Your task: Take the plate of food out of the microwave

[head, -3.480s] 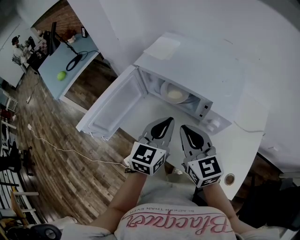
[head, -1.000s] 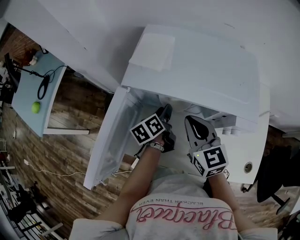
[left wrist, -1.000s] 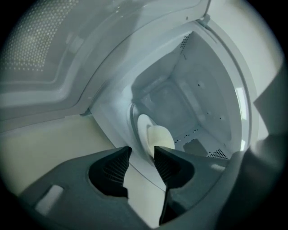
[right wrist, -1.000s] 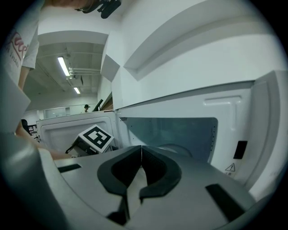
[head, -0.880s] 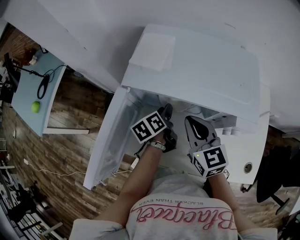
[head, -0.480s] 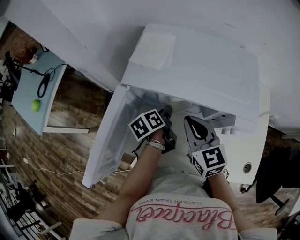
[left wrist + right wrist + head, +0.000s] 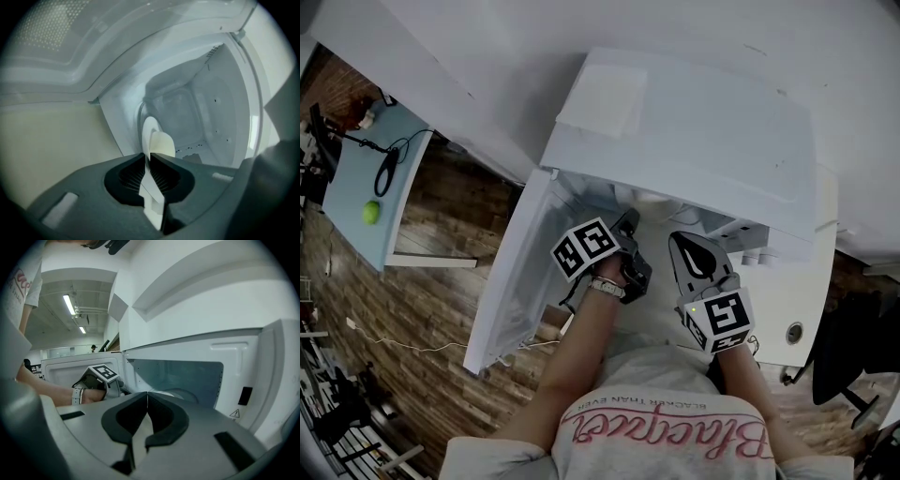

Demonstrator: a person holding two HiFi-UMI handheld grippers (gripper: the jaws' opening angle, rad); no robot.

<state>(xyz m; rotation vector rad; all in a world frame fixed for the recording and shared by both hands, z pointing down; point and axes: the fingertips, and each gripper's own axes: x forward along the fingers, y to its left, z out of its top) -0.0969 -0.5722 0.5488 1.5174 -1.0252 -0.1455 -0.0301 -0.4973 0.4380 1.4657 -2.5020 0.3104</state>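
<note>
Pinching plate point(image 7: 147, 133), L gripper point(image 7: 150, 158) fingers point(image 7: 132, 174) just closing; microwave point(image 7: 712, 131) bears warning-triangle point(image 7: 235, 413).

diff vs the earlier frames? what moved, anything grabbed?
The left gripper went from outside the microwave into its cavity, then rolled a little. Its jaws have just been closing and now pinch the plate by its rim. Unchanged: the right gripper is shut and empty in front of the microwave, and the door is open.
</note>
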